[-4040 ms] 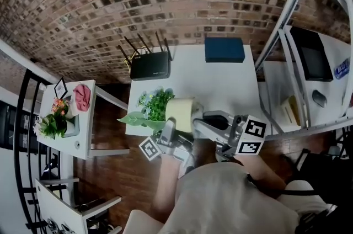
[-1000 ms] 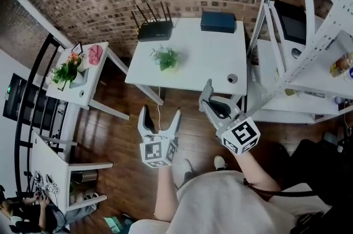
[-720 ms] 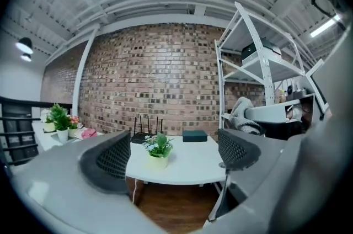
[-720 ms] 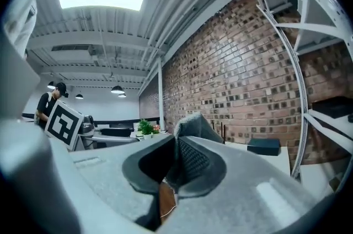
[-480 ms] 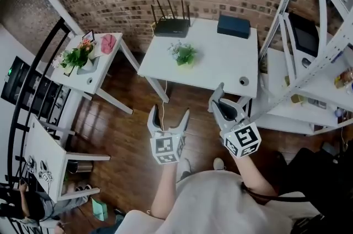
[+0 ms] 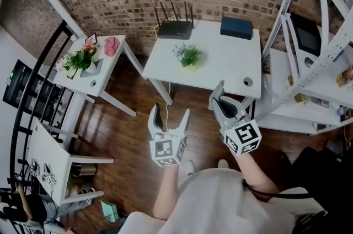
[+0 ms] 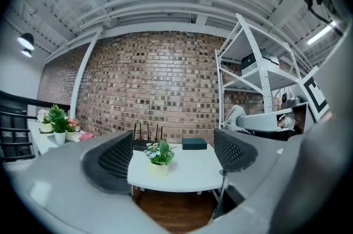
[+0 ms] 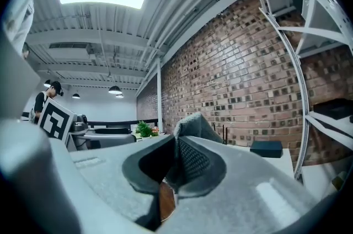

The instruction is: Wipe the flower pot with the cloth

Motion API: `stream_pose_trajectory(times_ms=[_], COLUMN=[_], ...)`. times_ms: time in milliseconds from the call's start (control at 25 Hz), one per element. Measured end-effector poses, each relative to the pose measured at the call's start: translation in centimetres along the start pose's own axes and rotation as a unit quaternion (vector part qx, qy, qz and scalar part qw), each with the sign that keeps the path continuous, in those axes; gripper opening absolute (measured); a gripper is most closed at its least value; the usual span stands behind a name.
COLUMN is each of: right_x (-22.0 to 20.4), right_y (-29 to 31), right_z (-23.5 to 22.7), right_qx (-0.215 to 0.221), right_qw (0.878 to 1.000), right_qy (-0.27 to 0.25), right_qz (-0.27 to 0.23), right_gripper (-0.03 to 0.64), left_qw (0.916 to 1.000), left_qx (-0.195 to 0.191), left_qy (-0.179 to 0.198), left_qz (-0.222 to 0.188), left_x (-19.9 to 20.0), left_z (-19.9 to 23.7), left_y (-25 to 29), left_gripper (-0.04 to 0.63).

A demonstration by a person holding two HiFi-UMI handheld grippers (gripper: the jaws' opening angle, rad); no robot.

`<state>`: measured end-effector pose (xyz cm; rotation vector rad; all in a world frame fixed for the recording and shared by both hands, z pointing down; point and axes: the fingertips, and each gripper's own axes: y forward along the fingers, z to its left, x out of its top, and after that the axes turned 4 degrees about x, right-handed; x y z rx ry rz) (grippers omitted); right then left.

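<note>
The flower pot (image 6: 189, 57), pale yellow with green leaves and small flowers, stands on the white table (image 6: 220, 64), well ahead of both grippers. My left gripper (image 6: 170, 112) hovers over the wooden floor in front of the table. Its jaws have just been closing and hold nothing. In the left gripper view the flower pot (image 7: 158, 169) shows far off between the fingers of the left gripper (image 7: 174, 155). My right gripper (image 6: 220, 89) is near the table's front right corner, shut on a grey cloth (image 8: 194, 123) that sticks out past the jaws of the right gripper (image 8: 177, 164).
A black router (image 6: 175, 29) and a dark blue box (image 6: 237, 27) sit at the table's back edge, a small round object (image 6: 247, 82) near its front right. A side table (image 6: 94, 70) at the left holds a plant and a pink cloth (image 6: 112, 45). White shelving (image 6: 300, 56) stands at the right.
Four seconds ago both grippers were at the pot on the table; now they are back over the floor. Over the last second the whole view has shifted slightly right.
</note>
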<state>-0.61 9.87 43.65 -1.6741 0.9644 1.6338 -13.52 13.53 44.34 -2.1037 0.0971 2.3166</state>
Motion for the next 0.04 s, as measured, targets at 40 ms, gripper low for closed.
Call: stream_pose_trajectory(times_ms=[40], right_x=[-0.07], right_y=[0.07], right_z=[0.14], right_qx=[0.0], right_qw=[1.0], right_qy=[0.0], right_qz=[0.0], right_gripper=[0.006], left_qw=[1.0], left_qx=[0.003], left_qy=[-0.001], left_qz=[-0.001], left_x=[0.09], left_z=[0.29], left_y=[-0.15], left_gripper=[0.472])
